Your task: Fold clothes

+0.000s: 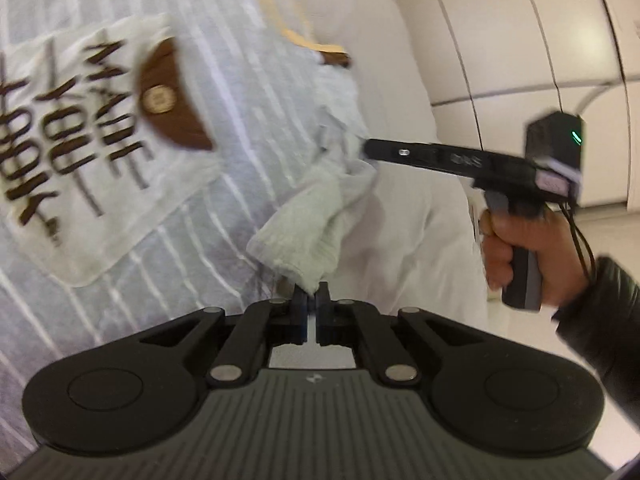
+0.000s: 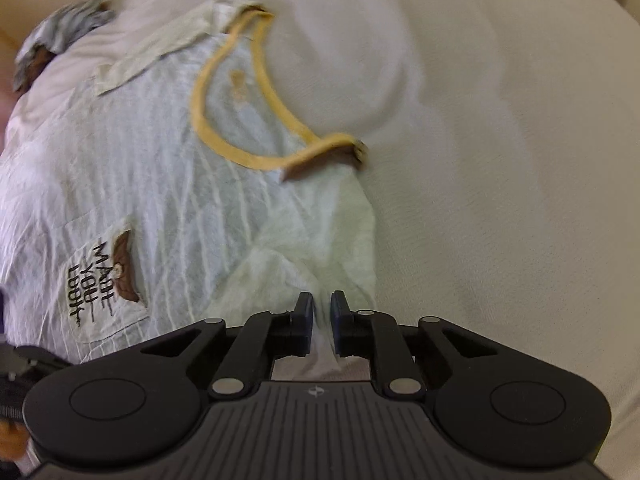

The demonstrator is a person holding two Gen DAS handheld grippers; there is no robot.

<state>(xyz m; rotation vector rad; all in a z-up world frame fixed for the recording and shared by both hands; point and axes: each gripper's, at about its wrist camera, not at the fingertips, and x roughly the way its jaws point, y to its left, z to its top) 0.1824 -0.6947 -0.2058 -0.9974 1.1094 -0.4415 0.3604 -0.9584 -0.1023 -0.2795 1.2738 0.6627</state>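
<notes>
Bed sheet (image 2: 500,160), white, lying under everything. Shirt (image 2: 168,168), pale with thin white stripes, lying spread on the sheet, collar end toward the far side in the right wrist view. Neckband (image 2: 208,120), yellow, curving across the upper part of the shirt. Pocket (image 1: 80,152), cream, lettered "MADE YOU LOOK", sitting on the chest; brown flap (image 1: 168,96) with a round button folding over its top edge. Sleeve (image 1: 316,220), bunched and lifting off the sheet between the two tools. Left gripper (image 1: 312,300), pinching the sleeve's lower edge, jaws closed tight with cloth between them. Right gripper (image 2: 321,312), pointing steeply down at the shirt's edge, jaws narrowed onto a fold of fabric running up between them. Hand (image 1: 520,252), in a dark sleeve, squeezing the right gripper's handle at the right of the left wrist view.
</notes>
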